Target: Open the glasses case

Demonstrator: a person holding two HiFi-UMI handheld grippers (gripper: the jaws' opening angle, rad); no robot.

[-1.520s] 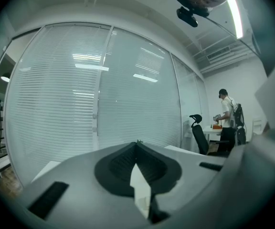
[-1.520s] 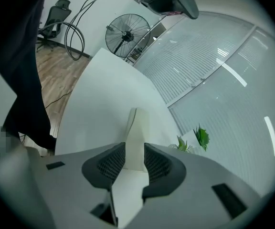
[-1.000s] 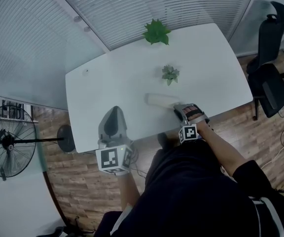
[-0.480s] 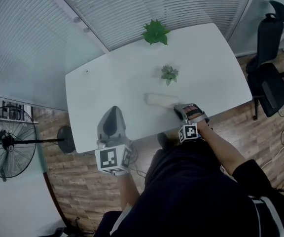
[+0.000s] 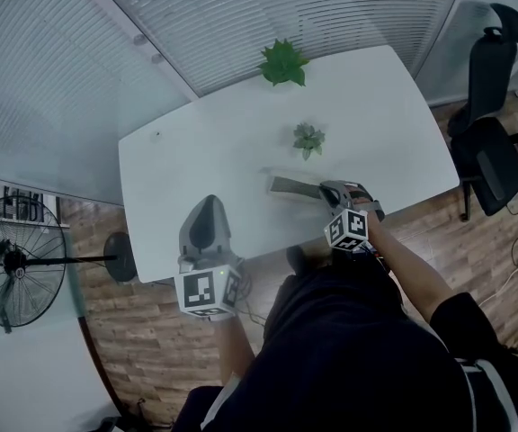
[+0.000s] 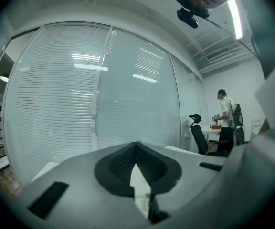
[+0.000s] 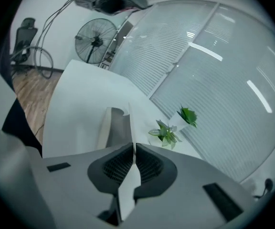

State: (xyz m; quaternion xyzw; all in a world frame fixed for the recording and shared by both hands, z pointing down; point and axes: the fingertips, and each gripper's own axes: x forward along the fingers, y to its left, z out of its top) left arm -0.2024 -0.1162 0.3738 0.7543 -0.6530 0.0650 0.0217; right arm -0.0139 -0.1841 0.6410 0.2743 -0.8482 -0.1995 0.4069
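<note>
Nearest us, the left gripper (image 5: 208, 202) hangs at the near edge of the white bench (image 5: 196, 151). In its own view its jaws are together, tip against tip, and we see nothing between them.

To our right and a little farther in, the right gripper (image 5: 326, 191) reaches over the bench edge to the glasses case (image 5: 288, 186). The case lies on the bench near that edge, its length running left from the jaws. The right gripper's jaws are clamped on the thin white lid (image 7: 129, 120), which passes edge-on between the two ribbed pads. The lid stands lifted off the base, so the case gapes and shows its grey inside.

Just beyond the case, apart from it, sits a small pale green plant (image 5: 308, 137). Farther still, at the bench's far edge, stands a brighter, leafier plant (image 5: 283, 61), and behind it run the slatted blinds (image 5: 349, 7). Off the bench, a fan (image 5: 12, 259) stands on the wooden floor at our left and a black office chair (image 5: 493, 79) at our right.
</note>
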